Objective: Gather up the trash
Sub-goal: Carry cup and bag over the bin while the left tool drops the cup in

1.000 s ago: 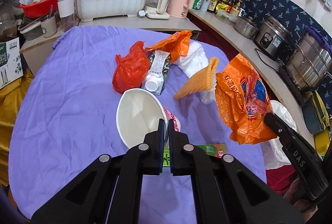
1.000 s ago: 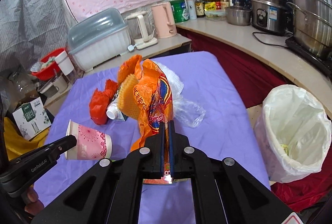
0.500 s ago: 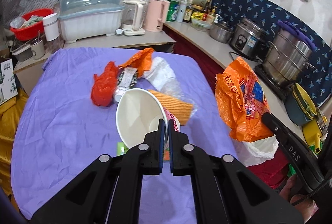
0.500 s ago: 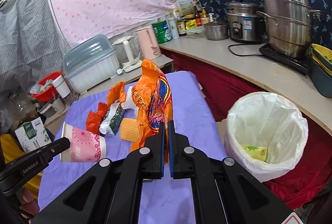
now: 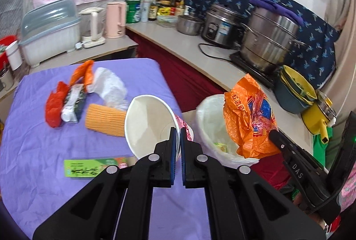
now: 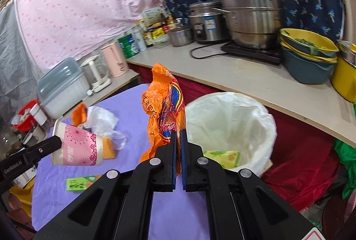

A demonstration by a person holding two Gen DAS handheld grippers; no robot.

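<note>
My left gripper (image 5: 177, 133) is shut on the rim of a pink-and-white paper cup (image 5: 151, 124), held in the air above the table's right edge; the cup also shows in the right wrist view (image 6: 77, 145). My right gripper (image 6: 178, 135) is shut on an orange plastic bag (image 6: 164, 111), held just left of the white-lined trash bin (image 6: 231, 126). In the left wrist view the bag (image 5: 249, 117) hangs over the bin (image 5: 211, 128). A yellow-green wrapper (image 6: 222, 156) lies inside the bin.
On the purple tablecloth (image 5: 33, 151) lie a red bag (image 5: 52, 108), a carton (image 5: 73, 102), an orange ribbed piece (image 5: 104, 120), a white bag (image 5: 109, 84), a small orange bag (image 5: 81, 71) and a green packet (image 5: 93, 167). A counter with pots (image 6: 251, 6) runs behind the bin.
Both grippers have moved right, towards the trash bin, carrying the cup and the orange bag. The bag now hangs at the bin's rim.
</note>
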